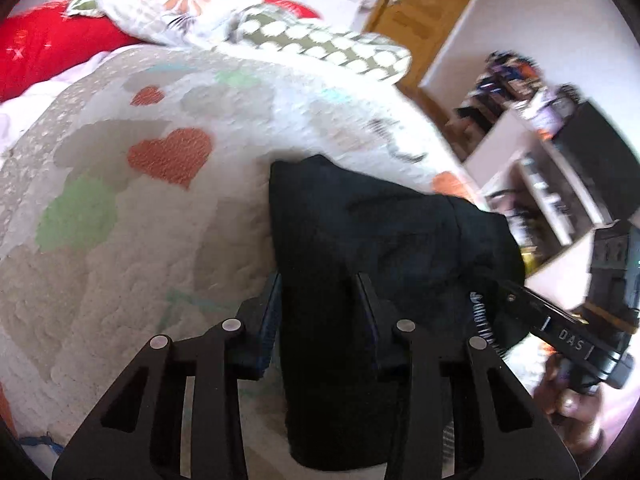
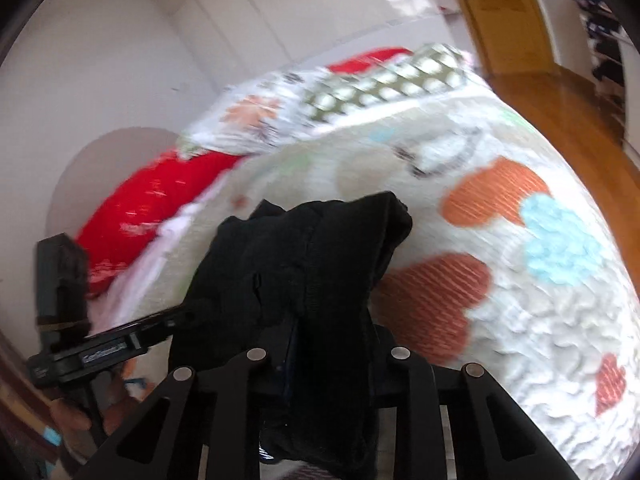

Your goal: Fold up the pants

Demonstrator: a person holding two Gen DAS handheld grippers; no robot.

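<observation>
Black pants hang bunched over the near part of the bed, grasped in both your left gripper and right gripper jaws, so folding looks barely begun.

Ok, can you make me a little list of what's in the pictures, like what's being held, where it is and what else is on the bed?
thing being folded: black pants
left gripper: shut on the pants
right gripper: shut on the pants
pants shape: bunched, draped between both grippers
surface underneath: white bedspread with coloured hearts
orange heart: to the left of the pants in the left view, uncovered
far end of bed: red pillow, flowery pillow
background: wooden door, shelves
picture quality: blurred
</observation>
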